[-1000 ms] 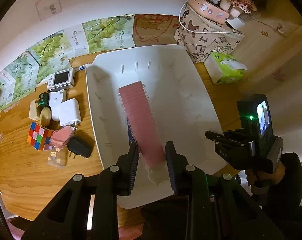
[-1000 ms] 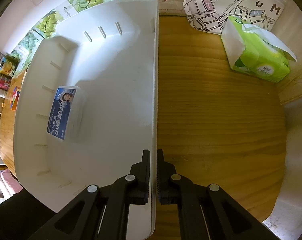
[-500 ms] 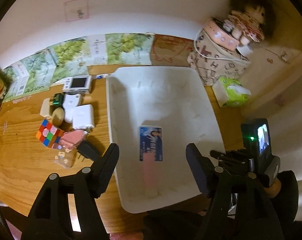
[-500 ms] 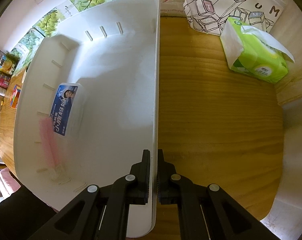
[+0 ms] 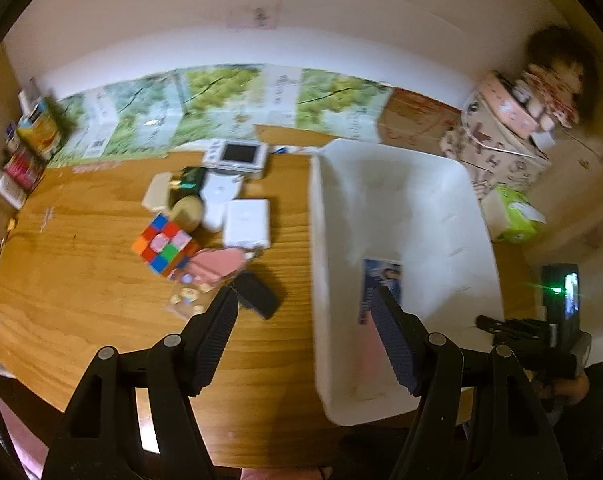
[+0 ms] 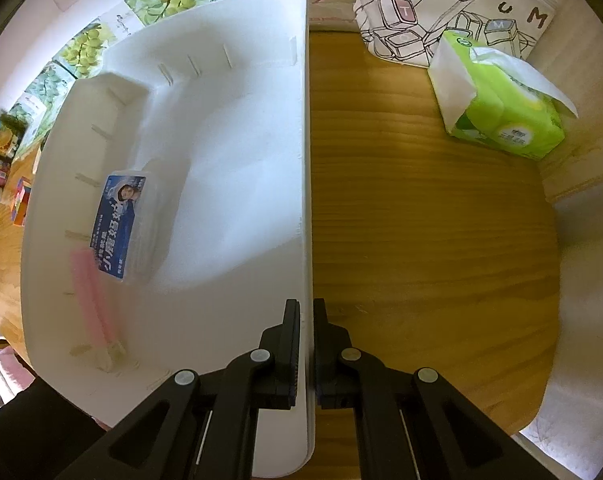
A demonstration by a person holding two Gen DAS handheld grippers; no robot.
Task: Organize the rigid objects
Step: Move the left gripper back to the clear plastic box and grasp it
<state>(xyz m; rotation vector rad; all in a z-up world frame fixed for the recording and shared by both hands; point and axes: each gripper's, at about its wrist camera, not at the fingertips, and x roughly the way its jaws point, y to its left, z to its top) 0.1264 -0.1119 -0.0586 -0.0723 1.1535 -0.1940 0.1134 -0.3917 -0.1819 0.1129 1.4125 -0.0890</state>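
A white bin stands on the wooden table; it also shows in the right wrist view. Inside lie a blue-labelled clear box and a pink comb-like stick. My right gripper is shut on the bin's right wall. My left gripper is open and empty, high above the table, straddling the bin's left wall. Left of the bin lies a cluster: a colour cube, a white charger, a pink case, a black plug, a white mouse and a small screen device.
A green tissue pack and a printed bag stand right of the bin. Grape-print boxes line the back wall. Bottles and cartons stand at the far left. A doll sits on the bag.
My left gripper opened, let the pink stick drop into the bin, and moved up and left. The right gripper kept its hold on the bin wall.
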